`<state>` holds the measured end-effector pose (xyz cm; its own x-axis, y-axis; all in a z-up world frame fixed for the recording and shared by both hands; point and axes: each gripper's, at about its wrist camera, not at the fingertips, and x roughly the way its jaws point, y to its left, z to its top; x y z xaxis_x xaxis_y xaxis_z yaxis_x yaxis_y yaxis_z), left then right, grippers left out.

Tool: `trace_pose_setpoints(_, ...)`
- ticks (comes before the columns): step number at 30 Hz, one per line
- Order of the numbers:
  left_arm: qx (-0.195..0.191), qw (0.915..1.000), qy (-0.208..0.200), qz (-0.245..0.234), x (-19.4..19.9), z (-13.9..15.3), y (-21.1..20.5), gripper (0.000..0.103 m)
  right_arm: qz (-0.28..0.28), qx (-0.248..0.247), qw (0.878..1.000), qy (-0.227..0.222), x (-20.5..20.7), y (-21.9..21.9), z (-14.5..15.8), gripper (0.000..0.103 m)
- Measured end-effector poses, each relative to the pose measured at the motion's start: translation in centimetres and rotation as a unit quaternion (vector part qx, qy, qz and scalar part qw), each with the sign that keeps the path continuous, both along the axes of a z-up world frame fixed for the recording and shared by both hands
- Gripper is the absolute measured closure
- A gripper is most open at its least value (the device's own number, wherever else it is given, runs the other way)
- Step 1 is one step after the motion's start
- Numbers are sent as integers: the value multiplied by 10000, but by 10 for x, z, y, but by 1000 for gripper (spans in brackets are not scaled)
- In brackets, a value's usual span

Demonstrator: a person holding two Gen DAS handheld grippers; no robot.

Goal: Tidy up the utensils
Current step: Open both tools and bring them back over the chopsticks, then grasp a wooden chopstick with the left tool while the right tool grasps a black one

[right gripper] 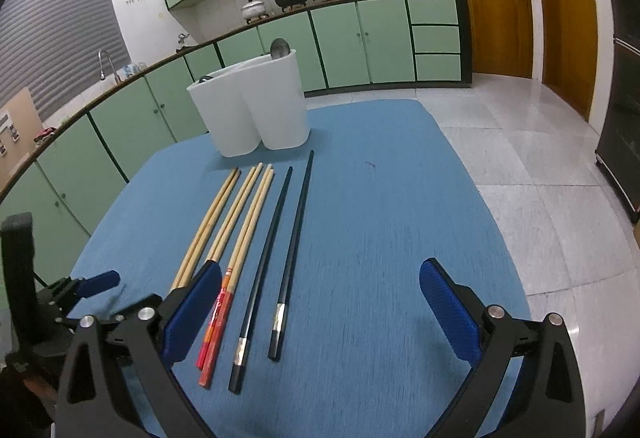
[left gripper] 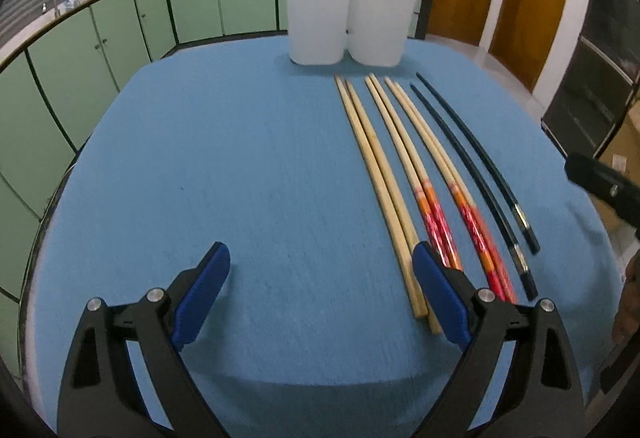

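Blue table (left gripper: 240, 158); chopsticks (left gripper: 384, 174) before white holder (left gripper: 344, 18).

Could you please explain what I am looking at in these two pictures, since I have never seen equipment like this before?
There is no robot here: a person holds a pair of handheld tongs in each hand, and each carries a wide-angle camera looking forward along its two blue-padded fingers. One picture comes from the left tongs, the other from the right tongs. Both stand wide open and hold nothing.

Below them is a table with a blue cloth. On it lie four pairs of chopsticks side by side: plain wooden chopsticks, two pairs of wooden chopsticks with red and orange handles, and black chopsticks. At the far end stands a white two-compartment utensil holder; a metal spoon pokes out of it. The chopsticks presumably belong in there.
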<state>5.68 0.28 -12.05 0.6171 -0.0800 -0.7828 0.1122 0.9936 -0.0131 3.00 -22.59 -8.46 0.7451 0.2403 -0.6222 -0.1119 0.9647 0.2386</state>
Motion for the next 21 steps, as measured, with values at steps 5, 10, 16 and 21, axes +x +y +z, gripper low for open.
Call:
trace_pose_setpoints(5, 49, 10000, 22, -10, 0, -1, 0, 14, -24, 22, 10000, -61, -3, -2, 3, 6)
trace_pose_setpoints(10, 147, 9998, 74, -75, 0, -1, -7, 18, -37, 33, 9999, -139, -7, -3, 5, 6)
trace_pose_setpoints(16, 136, 9998, 109, -15, 1, -2, -13, 43, 35, 29, 9999, -103, -10, 2, 2, 8)
trace_pose_setpoints(21, 109, 9999, 95, 42, -2, 0, -10, 71, 204, -3, 9998, 33, -14, 11, -4, 22)
